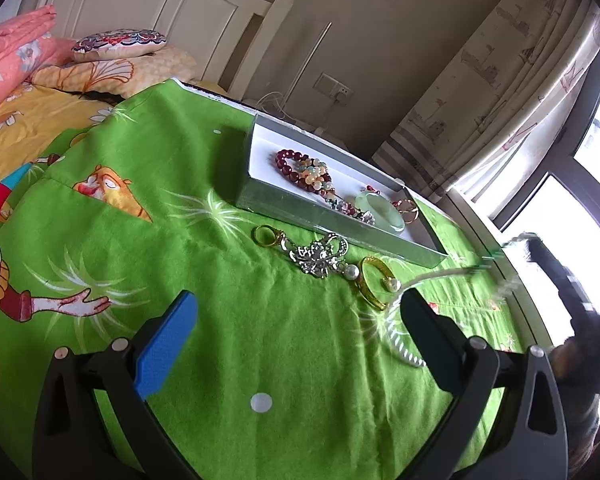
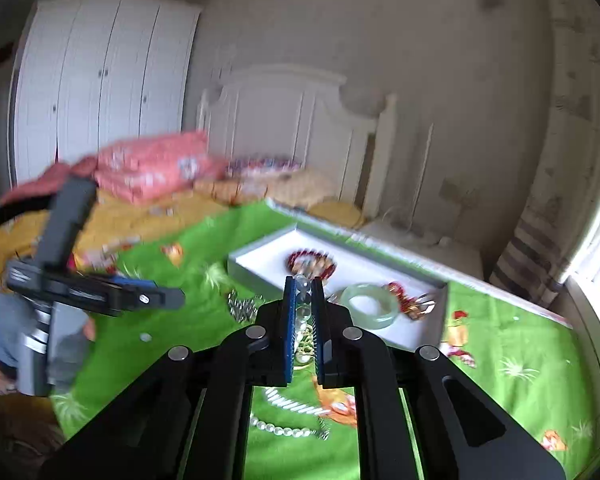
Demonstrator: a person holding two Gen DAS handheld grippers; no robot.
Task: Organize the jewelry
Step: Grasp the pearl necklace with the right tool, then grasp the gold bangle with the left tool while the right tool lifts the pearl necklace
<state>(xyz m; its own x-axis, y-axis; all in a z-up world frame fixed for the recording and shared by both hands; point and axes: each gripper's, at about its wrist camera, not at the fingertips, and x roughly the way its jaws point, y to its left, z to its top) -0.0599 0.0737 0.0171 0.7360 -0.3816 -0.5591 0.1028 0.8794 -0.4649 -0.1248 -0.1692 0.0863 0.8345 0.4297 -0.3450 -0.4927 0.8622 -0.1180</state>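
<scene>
Open room first: a broad bare stretch of green cloth (image 1: 220,208) beneath and ahead of the left gripper (image 1: 300,302), jaws spread wide, nothing between the blue pads. Cloth edge close on the right, dropping off just short of the window (image 1: 572,208) and curtain (image 1: 500,80); far edge ending at a white rim before the bed pillows (image 1: 120,44).

Across the far right of the cloth, a grey tray (image 1: 320,222) lying at an angle, its near wall a low barrier. Inside on the white floor: dark red and mixed bead bracelets (image 1: 304,168), a pale green bangle (image 1: 384,210), gold and red rings (image 1: 406,208).

Just in front of that wall, loose in a row on the cloth: a gold ring (image 1: 266,236), a silver brooch (image 1: 320,258), a gold bangle (image 1: 374,284) with a pearl. All lying between the left gripper and the tray.

On the right gripper (image 2: 302,282): jaws nearly together, pinching a clear bead strand (image 2: 300,308). Strand trailing down from the pads to the cloth near the gold bangle, its lower end beside the left gripper's right finger. Right gripper blurred in the left wrist view, at the cloth's right edge.
</scene>
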